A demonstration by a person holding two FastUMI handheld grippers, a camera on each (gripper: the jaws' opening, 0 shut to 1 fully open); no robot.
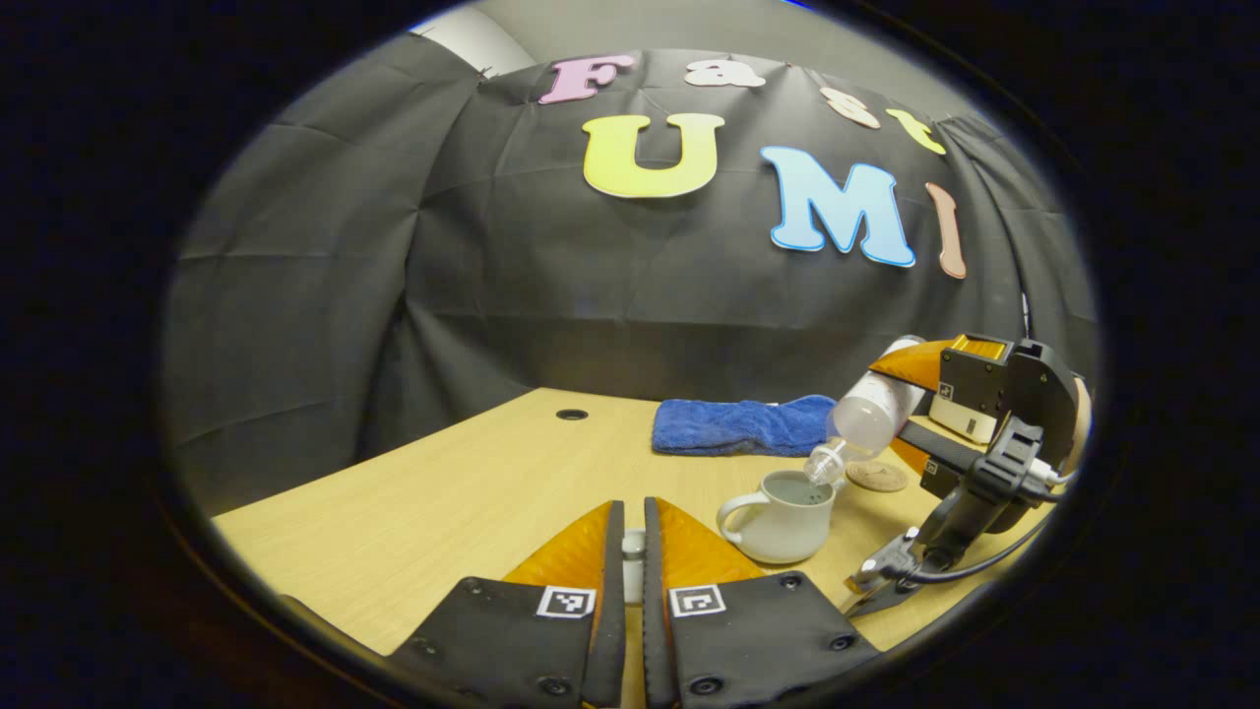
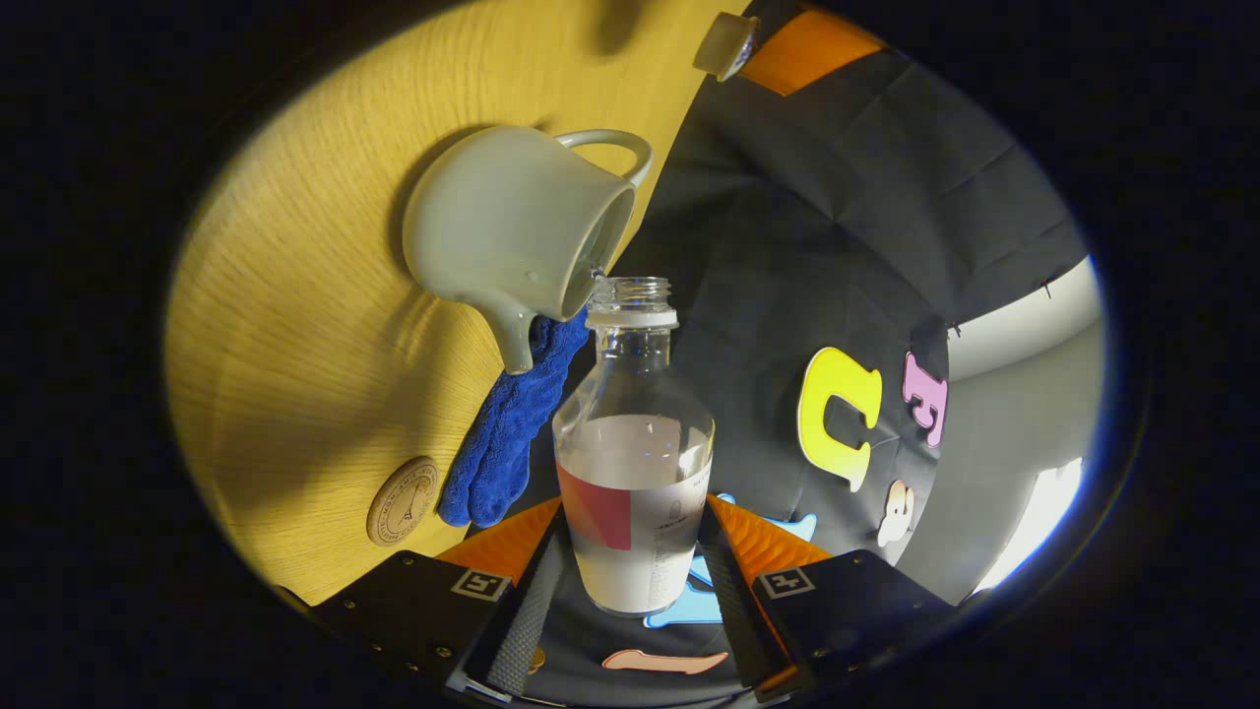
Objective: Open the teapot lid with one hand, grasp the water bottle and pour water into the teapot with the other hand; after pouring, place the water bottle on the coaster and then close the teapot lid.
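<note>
Two grippers are at work over the pale wooden surface (image 1: 413, 492). The right gripper (image 2: 635, 566) is clamped on the clear plastic water bottle (image 2: 635, 463), both fingers pressing its sides, the bottle tipped so its open mouth sits right at the rim of the pale grey ceramic teapot (image 1: 783, 517). The left gripper (image 1: 633, 561) has its fingers nearly together around the small pale teapot lid (image 1: 633, 566), held near the surface, left of the pot. A round cork coaster (image 1: 876, 477) lies just behind the teapot, with a folded blue towel (image 1: 743, 425) farther back.
</note>
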